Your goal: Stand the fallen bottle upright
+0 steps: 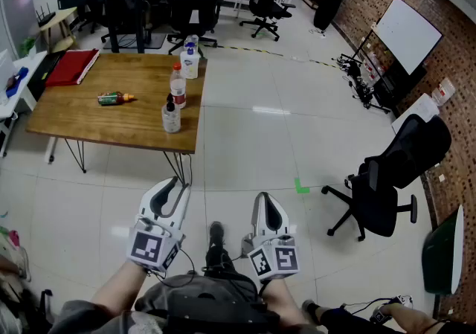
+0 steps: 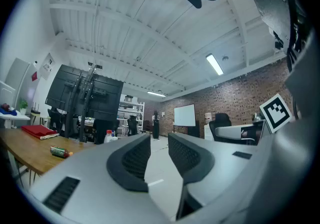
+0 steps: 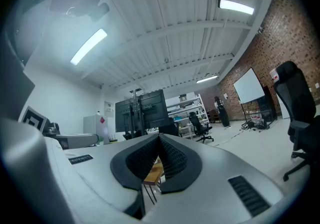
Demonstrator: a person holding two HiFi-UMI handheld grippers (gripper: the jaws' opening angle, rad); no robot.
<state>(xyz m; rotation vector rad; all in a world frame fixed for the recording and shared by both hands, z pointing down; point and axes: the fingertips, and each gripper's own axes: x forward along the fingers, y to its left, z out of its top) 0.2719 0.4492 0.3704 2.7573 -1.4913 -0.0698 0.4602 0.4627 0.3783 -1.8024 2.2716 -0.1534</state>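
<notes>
We must close in on the fallen bottle [image 1: 117,98] first.
It lies on its side on the wooden table [image 1: 82,128], well apart from us. Our left gripper [image 1: 172,185] is slightly parted and our right gripper [image 1: 265,200] is pressed together, both empty. We should widen the left jaws before reaching.

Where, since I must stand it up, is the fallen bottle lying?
In the head view the fallen bottle lies on the wooden table, between the red folder and the upright bottles.
</notes>
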